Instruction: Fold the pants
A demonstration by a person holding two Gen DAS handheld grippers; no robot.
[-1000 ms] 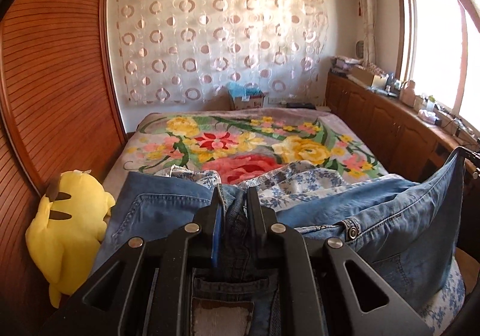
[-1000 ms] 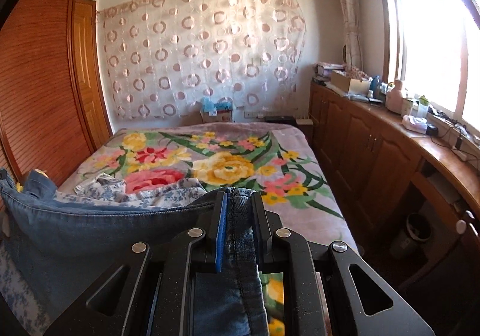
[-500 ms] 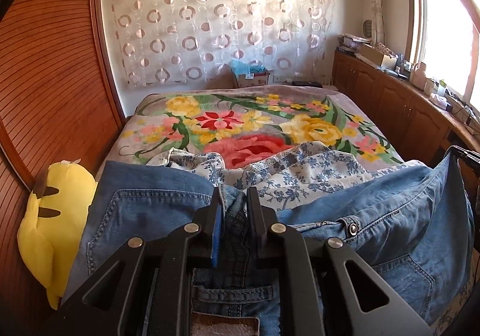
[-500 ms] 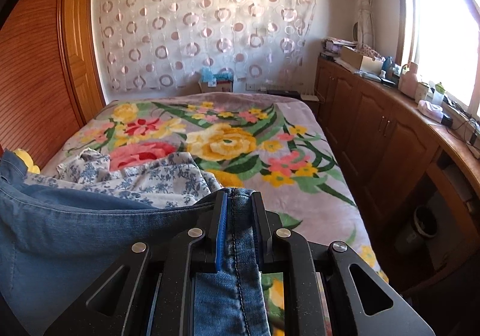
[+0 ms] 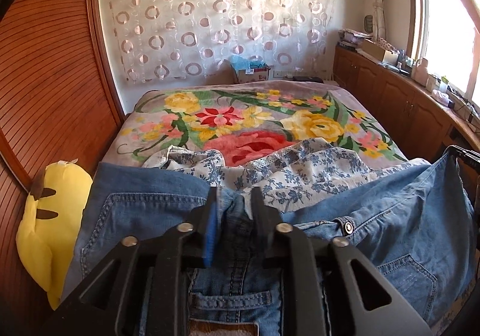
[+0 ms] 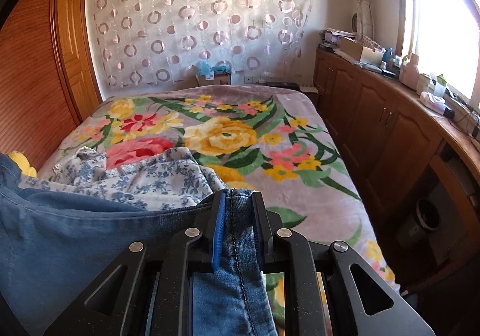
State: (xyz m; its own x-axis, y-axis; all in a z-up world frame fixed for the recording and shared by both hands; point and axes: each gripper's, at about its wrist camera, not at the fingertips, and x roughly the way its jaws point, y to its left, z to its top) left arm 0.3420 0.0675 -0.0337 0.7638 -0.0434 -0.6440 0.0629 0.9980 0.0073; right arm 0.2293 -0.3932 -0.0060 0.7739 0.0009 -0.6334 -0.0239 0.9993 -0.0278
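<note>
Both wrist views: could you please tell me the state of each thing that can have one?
Jeans, draped across the bed, partly over the floral garment.
Left gripper, fingers just opened, denim loose between them.
Right gripper, shut on the jeans' edge.
Floral garment, crumpled.
Cabinet doors, shut.

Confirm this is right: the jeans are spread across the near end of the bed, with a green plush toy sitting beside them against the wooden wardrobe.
Not quite: the plush toy is yellow, not green, as the left wrist view shows. The rest holds: the jeans lie across the near end of the bed, toy against the wooden wardrobe.
</note>
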